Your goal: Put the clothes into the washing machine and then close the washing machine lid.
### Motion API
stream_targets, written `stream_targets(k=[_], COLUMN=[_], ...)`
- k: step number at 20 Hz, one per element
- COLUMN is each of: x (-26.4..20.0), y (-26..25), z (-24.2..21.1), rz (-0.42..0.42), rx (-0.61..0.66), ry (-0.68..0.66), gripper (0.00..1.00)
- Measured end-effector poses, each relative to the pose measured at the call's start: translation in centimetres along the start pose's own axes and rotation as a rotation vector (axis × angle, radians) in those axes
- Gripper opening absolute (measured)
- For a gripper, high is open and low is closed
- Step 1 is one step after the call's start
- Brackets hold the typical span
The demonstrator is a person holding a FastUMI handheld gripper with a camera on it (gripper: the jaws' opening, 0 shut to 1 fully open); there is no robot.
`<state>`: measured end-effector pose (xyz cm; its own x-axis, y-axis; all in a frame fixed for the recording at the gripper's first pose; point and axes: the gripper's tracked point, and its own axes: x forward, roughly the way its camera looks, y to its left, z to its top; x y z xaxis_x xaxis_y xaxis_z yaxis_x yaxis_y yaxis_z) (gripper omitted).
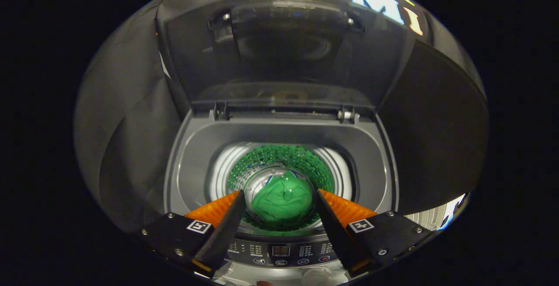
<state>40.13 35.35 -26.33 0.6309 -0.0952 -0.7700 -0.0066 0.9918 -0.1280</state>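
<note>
A top-loading washing machine (192, 163) stands below me with its tinted lid (284, 54) raised upright at the back. A green garment (281, 205) lies bunched at the bottom of the steel drum (222, 168), which reflects green on its wall. My gripper (279, 195) hovers above the drum opening, open, its fingers wide apart with nothing between them. The garment lies well below and between the fingertips.
The control panel (281, 251) with buttons and a small display runs along the machine's near edge, under the fingers. Black cloth walls surround the machine on both sides and behind the lid. Lid hinges (347, 115) sit at the back rim.
</note>
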Motion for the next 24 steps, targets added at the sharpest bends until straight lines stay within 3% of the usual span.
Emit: stream_targets(k=[9, 14, 20, 24], x=[-10.1, -13.4, -12.8, -9.9], y=[-0.6, -0.7, -2.3, -3.8], z=[11.1, 16.9, 22.6, 25.9], rz=[-0.038, -0.029, -0.032, -0.026], rx=[0.050, 0.071, 0.085, 0.113], ry=[-0.236, -0.372, -0.444, -0.449], gripper=[0.98, 0.98, 0.98, 0.98])
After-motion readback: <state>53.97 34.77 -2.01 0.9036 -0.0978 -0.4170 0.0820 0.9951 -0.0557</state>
